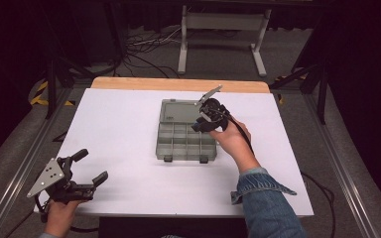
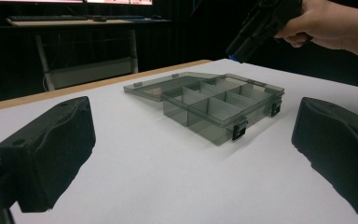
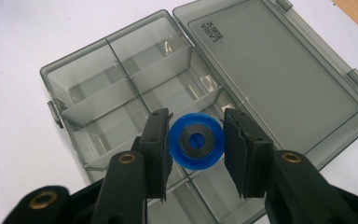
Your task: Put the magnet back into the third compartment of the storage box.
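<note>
A smoky grey plastic compartment box (image 1: 178, 140) lies open on the white table, its lid (image 1: 177, 110) flat behind it. My right gripper (image 1: 202, 120) hovers over the box's right side, pointing down. In the right gripper view, that gripper (image 3: 196, 142) is shut on a blue round spool with a grey centre (image 3: 196, 142), held above the box's compartments (image 3: 121, 98). My left gripper (image 1: 90, 166) rests near the table's front left corner, open, with nothing between its pads (image 2: 51, 149). From there the box (image 2: 214, 105) lies ahead, with the right gripper (image 2: 261, 25) above it.
The white table sheet (image 1: 119, 129) ends in a wooden strip (image 1: 178, 84) at the far edge. Behind the table, a white frame leg (image 1: 182, 44) and cables lie on the floor. A denim sleeve (image 1: 263, 198) reaches in from the front.
</note>
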The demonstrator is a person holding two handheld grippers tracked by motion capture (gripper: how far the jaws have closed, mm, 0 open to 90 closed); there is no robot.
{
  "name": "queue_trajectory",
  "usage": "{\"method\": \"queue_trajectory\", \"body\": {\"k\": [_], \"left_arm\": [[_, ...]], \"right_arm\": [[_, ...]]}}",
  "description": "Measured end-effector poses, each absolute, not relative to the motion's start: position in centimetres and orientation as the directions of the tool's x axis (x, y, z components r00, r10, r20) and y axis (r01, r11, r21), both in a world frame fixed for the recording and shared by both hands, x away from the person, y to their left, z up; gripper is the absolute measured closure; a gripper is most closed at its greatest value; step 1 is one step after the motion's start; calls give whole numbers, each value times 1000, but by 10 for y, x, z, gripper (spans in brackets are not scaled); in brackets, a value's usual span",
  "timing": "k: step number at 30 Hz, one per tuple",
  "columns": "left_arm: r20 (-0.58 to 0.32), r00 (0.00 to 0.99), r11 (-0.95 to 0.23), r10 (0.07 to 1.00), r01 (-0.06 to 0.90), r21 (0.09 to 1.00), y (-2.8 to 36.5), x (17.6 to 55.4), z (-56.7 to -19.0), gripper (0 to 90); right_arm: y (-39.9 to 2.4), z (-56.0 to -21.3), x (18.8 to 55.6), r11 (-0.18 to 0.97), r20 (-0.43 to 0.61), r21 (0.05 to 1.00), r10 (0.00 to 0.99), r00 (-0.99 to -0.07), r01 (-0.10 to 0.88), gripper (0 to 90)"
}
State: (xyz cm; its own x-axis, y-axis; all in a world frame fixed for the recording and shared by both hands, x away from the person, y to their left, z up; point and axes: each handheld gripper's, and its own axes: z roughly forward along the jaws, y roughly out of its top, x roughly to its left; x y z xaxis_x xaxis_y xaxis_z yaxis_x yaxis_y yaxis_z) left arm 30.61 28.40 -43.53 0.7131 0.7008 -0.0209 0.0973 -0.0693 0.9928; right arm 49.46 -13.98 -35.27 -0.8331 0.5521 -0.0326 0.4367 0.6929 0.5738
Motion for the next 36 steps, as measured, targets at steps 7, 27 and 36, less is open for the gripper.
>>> {"method": "queue_trajectory", "body": {"k": [7, 27, 36], "left_arm": [[-19, 714, -74, 699, 99, 992, 284, 306, -435, 3], [-21, 714, -71, 700, 99, 993, 284, 306, -435, 3], [-21, 714, -71, 700, 99, 993, 284, 306, -435, 3]], "right_arm": [[-136, -365, 503, 705, -34, 546, 559, -829, 453, 621], [-125, -388, 515, 726, -34, 489, 569, -821, 483, 621], [-125, -397, 521, 731, -26, 469, 573, -819, 496, 621]]}}
